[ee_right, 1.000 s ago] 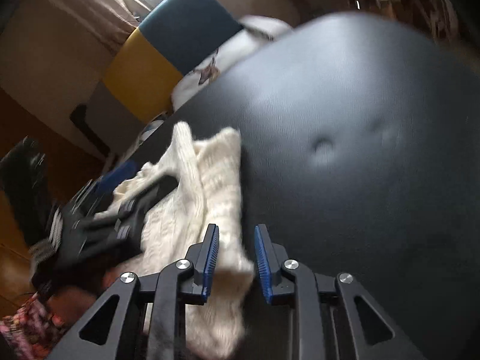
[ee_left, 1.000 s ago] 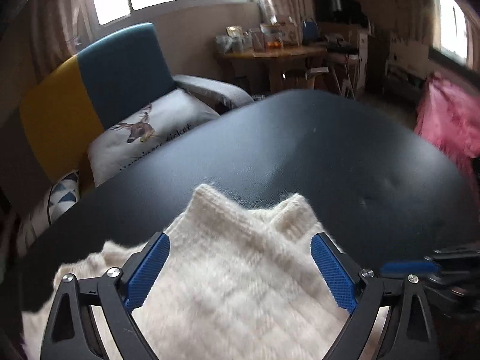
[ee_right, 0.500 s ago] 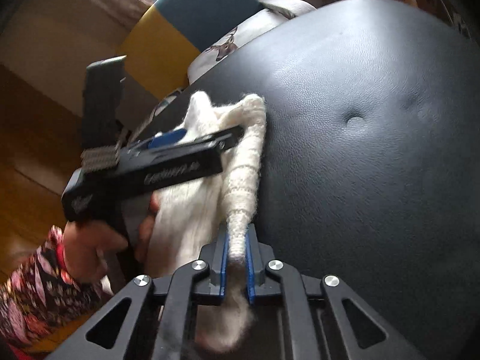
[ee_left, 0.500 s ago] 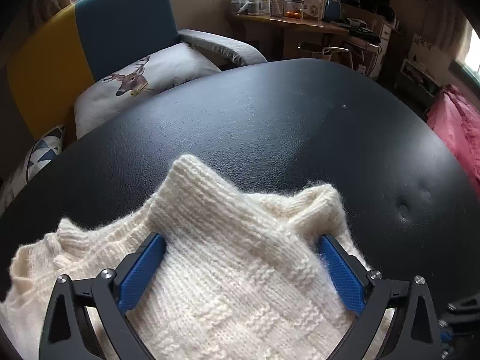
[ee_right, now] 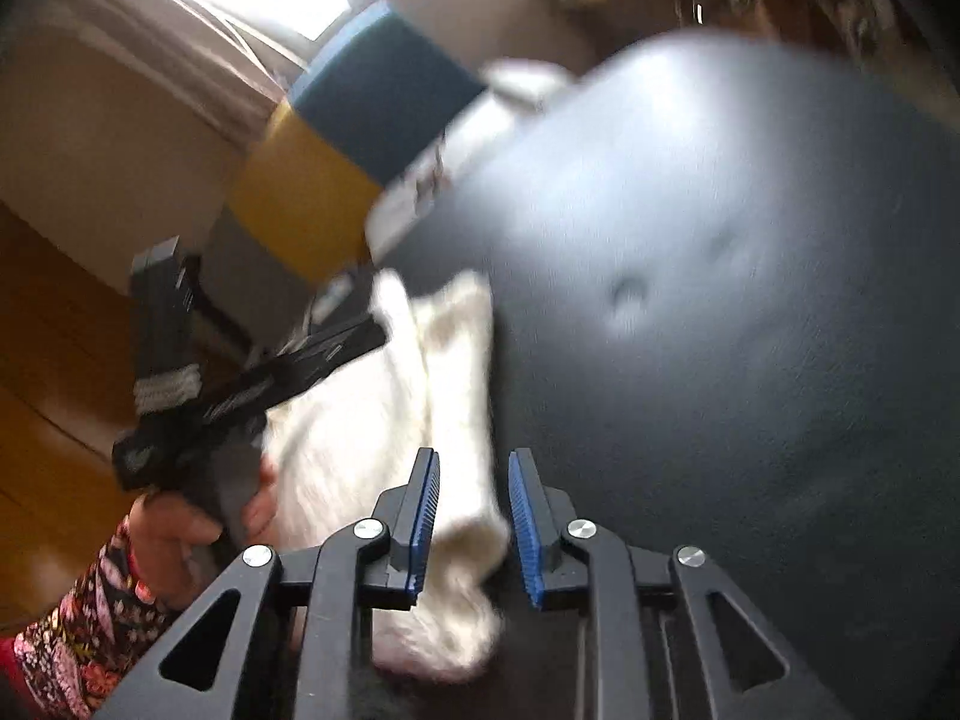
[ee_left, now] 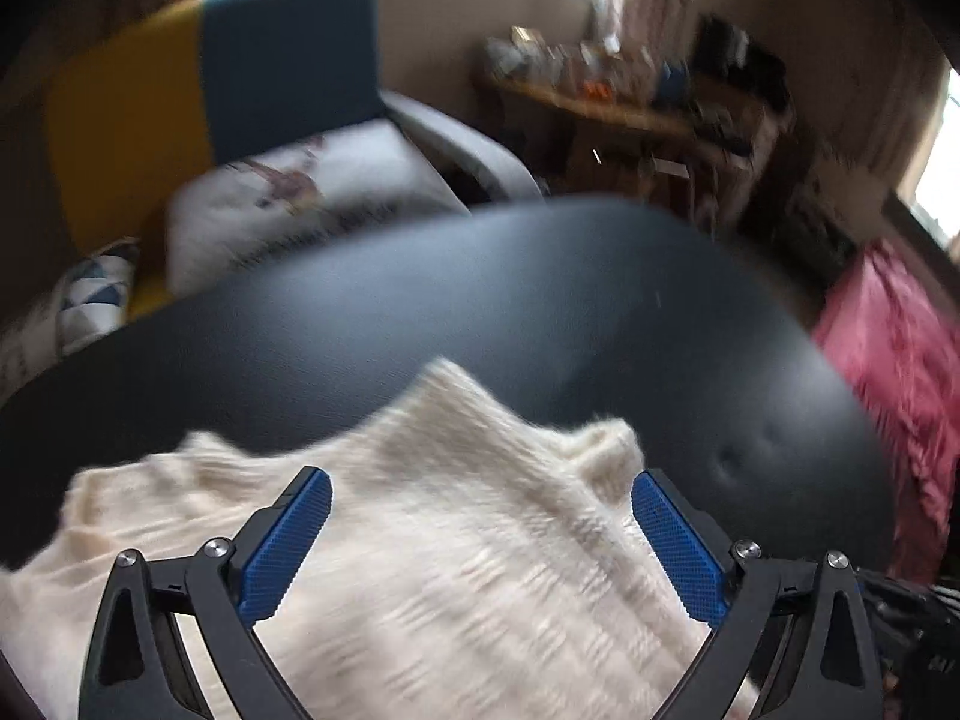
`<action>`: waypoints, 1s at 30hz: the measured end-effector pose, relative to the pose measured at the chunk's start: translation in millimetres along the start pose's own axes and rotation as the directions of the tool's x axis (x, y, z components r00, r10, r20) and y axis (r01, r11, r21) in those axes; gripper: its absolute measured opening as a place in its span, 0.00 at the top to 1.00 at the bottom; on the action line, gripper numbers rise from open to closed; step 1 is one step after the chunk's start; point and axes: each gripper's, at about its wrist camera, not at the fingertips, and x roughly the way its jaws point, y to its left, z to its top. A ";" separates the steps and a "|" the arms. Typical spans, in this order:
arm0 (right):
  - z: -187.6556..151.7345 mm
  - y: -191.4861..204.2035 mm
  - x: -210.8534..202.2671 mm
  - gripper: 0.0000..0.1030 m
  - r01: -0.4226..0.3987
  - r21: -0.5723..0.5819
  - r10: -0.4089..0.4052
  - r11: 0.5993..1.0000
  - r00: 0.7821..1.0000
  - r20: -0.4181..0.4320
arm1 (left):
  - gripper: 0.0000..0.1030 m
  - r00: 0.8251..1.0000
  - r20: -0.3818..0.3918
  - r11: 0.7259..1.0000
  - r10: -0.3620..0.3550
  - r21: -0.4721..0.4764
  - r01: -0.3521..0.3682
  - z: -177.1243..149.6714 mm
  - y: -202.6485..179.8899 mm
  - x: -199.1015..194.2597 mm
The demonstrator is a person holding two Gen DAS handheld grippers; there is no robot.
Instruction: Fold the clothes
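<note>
While the fuzzy cream knitted sweater (ee_left: pixel 456 540) lies bunched on the black padded leather table (ee_left: pixel 540 300), the left tool (ee_left: pixel 480 531) gapes wide above it, and the right tool (ee_right: pixel 474 516), its jaws just reopening, loosely straddles a fold.

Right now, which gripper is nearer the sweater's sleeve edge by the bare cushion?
Right. The right gripper, jaws just reopened, straddles that sleeve edge; the left gripper hangs open over the sweater's body.

Blue-and-yellow armchair (ee_left: pixel 240 78), deer-print cushion (ee_left: pixel 312 192), cluttered wooden table (ee_left: pixel 618 108), pink cloth (ee_left: pixel 894 348)
</note>
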 end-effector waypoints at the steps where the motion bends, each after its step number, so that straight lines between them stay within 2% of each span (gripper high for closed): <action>1: 3.0 7.6 -2.9 0.76 -0.013 -0.033 0.013 0.999 1.000 0.015 | 0.01 1.000 0.008 1.000 0.022 -0.002 -0.021 -5.1 5.4 -7.1; 3: 3.0 26.5 2.2 0.77 -0.017 -0.120 0.019 0.993 1.000 0.016 | 0.01 0.997 0.012 0.997 0.081 0.001 -0.081 -19.6 15.9 -17.9; 5: 1.4 47.6 28.3 0.80 0.017 -0.199 -0.020 0.980 1.000 -0.016 | 0.01 0.989 0.014 0.989 0.149 0.006 -0.149 -41.4 27.7 -23.5; 9: -2.5 82.6 78.7 0.82 0.092 -0.342 -0.124 0.935 0.989 -0.074 | 0.01 0.979 -0.026 0.979 0.204 -0.004 -0.204 -74.9 49.4 -27.8; 10: -4.2 78.7 88.1 0.84 0.142 -0.347 -0.186 0.927 0.978 -0.097 | 0.01 0.979 -0.030 0.979 0.200 -0.024 -0.201 -82.1 55.4 -32.4; 11: -3.9 72.6 93.7 0.89 0.165 -0.324 -0.210 0.932 0.972 -0.108 | 0.01 0.982 -0.028 0.981 0.187 -0.053 -0.188 -88.5 62.2 -39.3; 14: 0.7 54.2 96.0 0.95 0.142 -0.199 -0.165 0.970 0.980 -0.107 | 0.01 0.990 0.012 0.982 0.141 -0.128 -0.139 -103.9 81.0 -68.2; 16: 1.8 53.0 95.9 0.95 0.144 -0.169 -0.163 0.975 0.981 -0.106 | 0.01 0.990 0.046 0.979 0.133 -0.163 -0.124 -116.2 94.8 -91.4; 18: 2.4 64.3 94.9 0.92 0.190 -0.175 -0.209 0.966 0.973 -0.096 | 0.01 0.986 0.086 0.973 0.140 -0.197 -0.121 -133.0 114.4 -118.3; 20: 0.4 86.5 88.9 0.87 0.238 -0.210 -0.253 0.948 0.966 -0.045 | 0.01 0.981 0.122 0.968 0.152 -0.221 -0.122 -150.1 132.4 -142.3; 21: -2.5 101.6 80.6 0.86 0.233 -0.242 -0.243 0.942 0.970 -0.013 | 0.01 0.977 0.143 0.965 0.161 -0.232 -0.125 -159.9 143.0 -155.6; 22: -6.2 119.8 75.6 0.86 0.213 -0.279 -0.220 0.936 0.976 0.007 | 0.01 0.971 0.162 0.961 0.174 -0.242 -0.131 -170.6 154.4 -168.7; 24: -17.3 164.9 79.3 0.86 0.127 -0.370 -0.139 0.920 0.990 -0.007 | 0.01 0.958 0.200 0.953 0.207 -0.264 -0.151 -194.4 176.8 -192.7; 26: -33.2 206.9 97.0 0.87 -0.014 -0.442 -0.033 0.897 0.995 -0.098 | 0.01 0.951 0.206 0.939 0.231 -0.303 -0.162 -217.5 200.3 -208.9; 27: -42.3 225.7 108.1 0.87 -0.076 -0.468 0.006 0.881 0.989 -0.149 | 0.02 0.948 0.206 0.931 0.242 -0.325 -0.167 -229.2 212.4 -216.5; 28: -51.5 242.0 120.1 0.88 -0.126 -0.487 0.032 0.864 0.980 -0.197 | 0.06 0.949 0.201 0.921 0.242 -0.354 -0.160 -241.5 226.3 -223.4; 29: -60.8 258.3 132.2 0.88 -0.176 -0.503 0.056 0.846 0.968 -0.245 | 0.19 0.953 0.190 0.910 0.234 -0.387 -0.146 -251.9 239.2 -226.7; 30: -68.6 272.2 144.4 0.89 -0.218 -0.514 0.074 0.829 0.955 -0.286 | 0.28 0.958 0.177 0.898 0.227 -0.418 -0.136 -260.8 250.6 -228.0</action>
